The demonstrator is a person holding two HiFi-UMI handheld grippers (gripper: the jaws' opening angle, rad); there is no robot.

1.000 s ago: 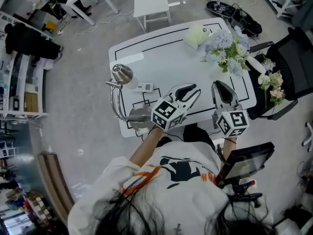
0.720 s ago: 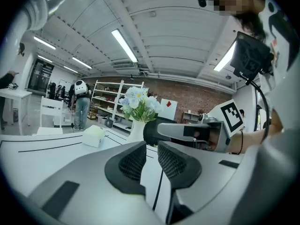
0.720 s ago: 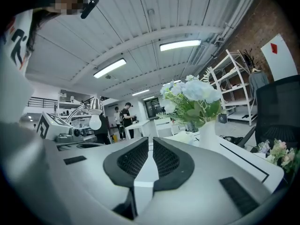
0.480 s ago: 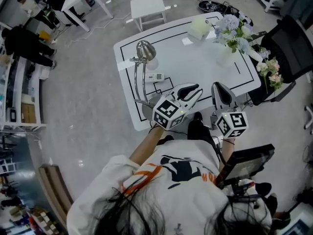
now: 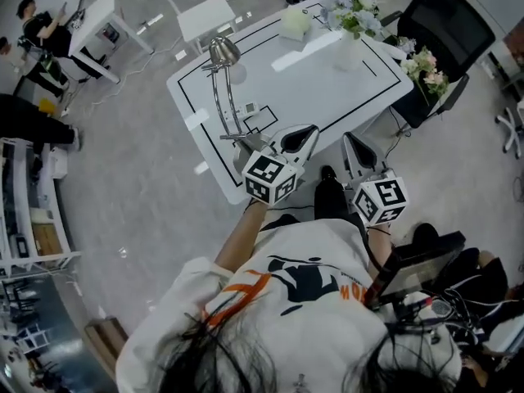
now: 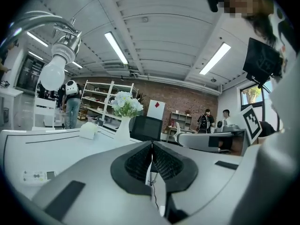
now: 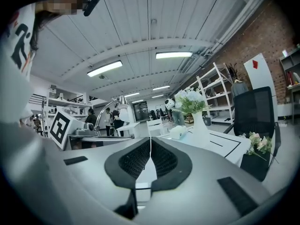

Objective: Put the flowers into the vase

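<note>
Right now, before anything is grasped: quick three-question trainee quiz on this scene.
1. True or false: the left hand-held gripper holds a flower.
2. Where do the loose pink flowers lie? A) in a basket B) on the black chair C) in a drawer
3. Fill in: the vase stands on the white ___.
Key: 1 false, it is shut and empty; 2 B; 3 table.
</note>
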